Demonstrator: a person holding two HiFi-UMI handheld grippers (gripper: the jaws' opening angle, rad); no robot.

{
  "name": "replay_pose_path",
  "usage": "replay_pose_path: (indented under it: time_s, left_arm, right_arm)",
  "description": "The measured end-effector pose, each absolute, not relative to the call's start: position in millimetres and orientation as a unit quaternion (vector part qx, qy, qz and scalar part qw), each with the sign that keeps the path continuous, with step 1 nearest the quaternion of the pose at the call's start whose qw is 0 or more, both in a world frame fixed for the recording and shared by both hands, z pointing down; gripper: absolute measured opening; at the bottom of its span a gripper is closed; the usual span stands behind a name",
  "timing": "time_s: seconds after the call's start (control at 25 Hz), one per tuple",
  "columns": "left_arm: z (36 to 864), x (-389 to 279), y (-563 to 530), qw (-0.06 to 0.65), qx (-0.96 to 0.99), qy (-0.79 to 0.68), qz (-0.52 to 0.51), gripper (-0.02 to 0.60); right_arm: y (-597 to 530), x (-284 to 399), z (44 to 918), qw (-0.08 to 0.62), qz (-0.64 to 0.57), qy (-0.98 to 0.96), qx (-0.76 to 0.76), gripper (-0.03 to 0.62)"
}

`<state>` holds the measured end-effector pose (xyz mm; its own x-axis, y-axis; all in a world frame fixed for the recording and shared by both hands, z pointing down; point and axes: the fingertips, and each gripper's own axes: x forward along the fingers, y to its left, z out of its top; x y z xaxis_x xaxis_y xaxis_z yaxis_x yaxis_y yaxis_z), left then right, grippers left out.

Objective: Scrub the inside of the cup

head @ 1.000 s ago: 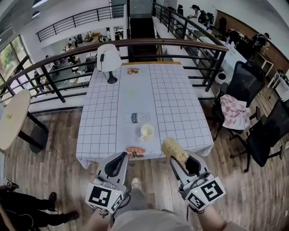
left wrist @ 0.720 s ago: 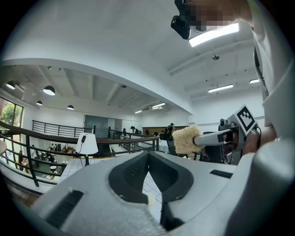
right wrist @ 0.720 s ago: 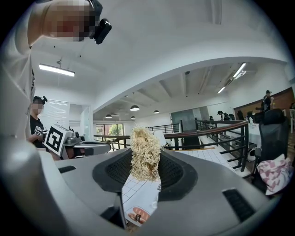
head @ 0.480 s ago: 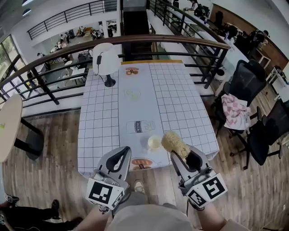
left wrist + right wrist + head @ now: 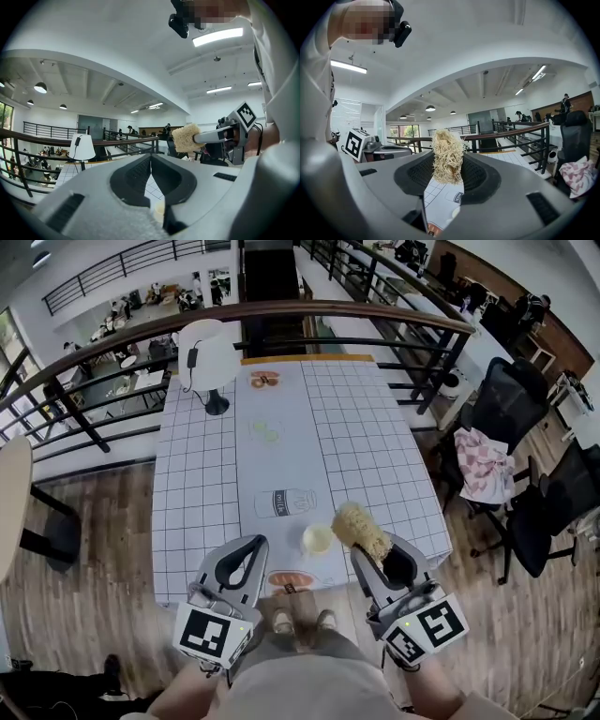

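Open-plan office mezzanine: railing (image 5: 281,315) over lower floor w/ ppl, office chairs (image 5: 511,409) (black), desks behind.

Left and right halves of the counter (image 5: 187,484): bare grid cloth, wide open from near edge to far edge. The centre strip holds the clutter. Cup (image 5: 317,539) stands near the near edge, with the scrubber (image 5: 359,527) in the right gripper (image 5: 373,554) just beside it and little gap between. Flat shapes lie along the strip, a milk label (image 5: 284,502) and plates (image 5: 292,579); can't tell if they are prints or real, but all are low. Lamp (image 5: 208,352) is upright at the far left corner, the only tall thing. Railing (image 5: 375,311) close behind the far edge blocks reach beyond. Chairs (image 5: 502,399) stand off the right edge, a floor gap between.
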<state>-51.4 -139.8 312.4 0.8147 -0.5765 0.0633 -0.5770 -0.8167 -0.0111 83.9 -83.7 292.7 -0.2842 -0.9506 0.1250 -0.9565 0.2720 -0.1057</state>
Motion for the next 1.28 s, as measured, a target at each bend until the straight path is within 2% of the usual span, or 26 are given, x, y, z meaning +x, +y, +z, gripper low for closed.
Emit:
replay_pose_path:
  time_s: [0.32,0.48,0.52,0.56,0.6,0.64,0.92,1.28]
  left_arm:
    - [344.5,-27.9,-141.0,0.030,0.949,-0.304,0.071,0.015]
    - [362.2,-16.0,-142.3,0.017,0.951,-0.296,0.087,0.016]
    - [368.8,-12.8,-142.2,0.014,0.952,-0.290,0.093,0.024]
    - [376.8,-9.5,-141.8,0.010,0.954,-0.283,0.100,0.057]
    - [385.5,-5.9,-141.1,0.007,0.956,-0.274,0.106,0.116]
    - [394.4,-2.4,-140.1,0.006,0.957,-0.267,0.111,0.133]
    - [468.9,17.3,-136.3,0.001,0.959,-0.228,0.170,0.134]
    - [576.1,32.3,-133.7,0.037,0.950,-0.179,0.253,0.135]
  right_arm:
    - [-98.0,100.8,312.4,0.034,0.102,-0.812,0.574,0.153]
    - [-103.4,100.3,318.8,0.087,0.074,-0.827,0.551,0.153]
    - [-105.5,100.6,322.0,0.094,0.073,-0.829,0.546,0.153]
    - [-107.6,101.3,326.6,0.099,0.077,-0.832,0.541,0.153]
    - [-109.7,102.4,331.8,0.103,0.082,-0.833,0.537,0.153]
    - [-111.7,103.5,337.0,0.108,0.087,-0.835,0.533,0.153]
    - [-130.6,105.7,373.8,0.147,0.110,-0.843,0.506,0.153]
    - [-150.3,104.6,432.1,0.186,0.161,-0.844,0.477,0.153]
